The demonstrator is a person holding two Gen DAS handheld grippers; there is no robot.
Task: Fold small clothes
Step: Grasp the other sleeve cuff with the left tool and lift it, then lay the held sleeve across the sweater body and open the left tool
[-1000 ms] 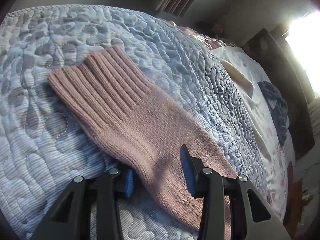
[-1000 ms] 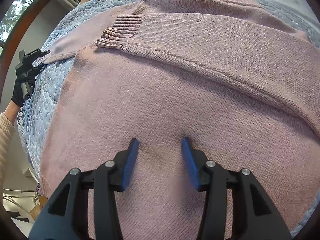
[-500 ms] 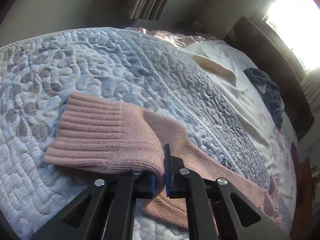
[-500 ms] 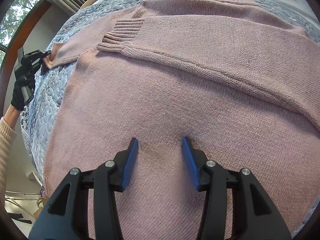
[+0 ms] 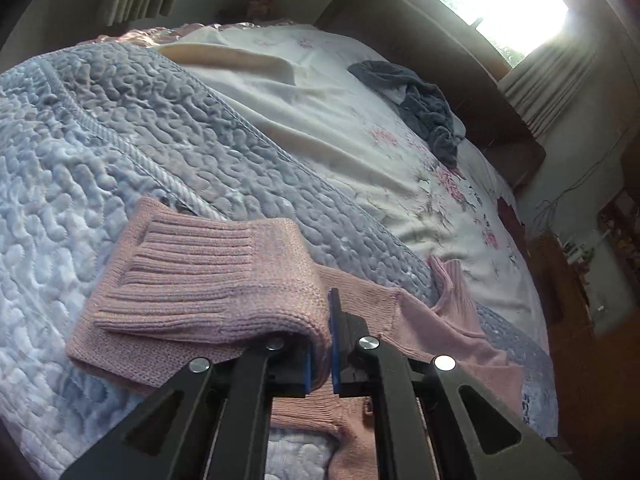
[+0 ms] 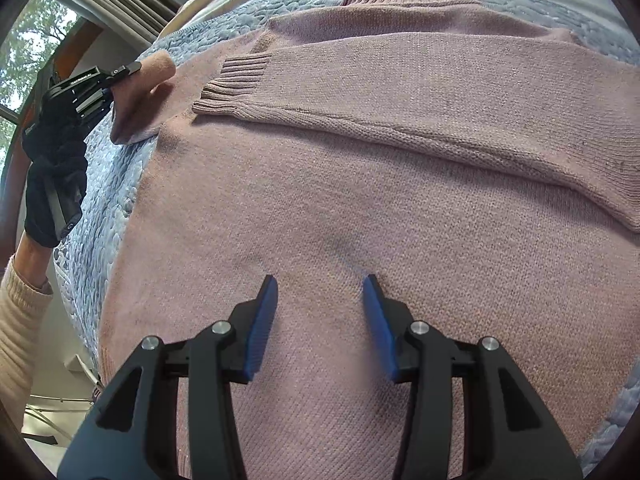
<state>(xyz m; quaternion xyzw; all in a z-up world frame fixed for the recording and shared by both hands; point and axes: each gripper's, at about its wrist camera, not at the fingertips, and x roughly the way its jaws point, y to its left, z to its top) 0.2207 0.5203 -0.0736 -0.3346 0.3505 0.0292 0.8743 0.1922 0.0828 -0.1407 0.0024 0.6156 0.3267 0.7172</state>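
A second ago the left gripper [image 5: 321, 344] stood open around the flat pink sleeve [image 5: 208, 280] of the sweater [image 6: 360, 208]; it has since closed on the knit near the ribbed cuff [image 5: 188, 256] and lifted it off the blue quilt [image 5: 100, 120], doubling the cuff back over the sleeve. In the right wrist view, the sleeve end, formerly stretched flat at the quilt's edge, now curls up and inward toward the sweater body.

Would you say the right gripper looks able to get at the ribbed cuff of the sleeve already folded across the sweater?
Probably yes. The right gripper is open and empty over the sweater, and the ribbed cuff lies uncovered ahead. The left gripper, holding the other sleeve, stays off to the side.
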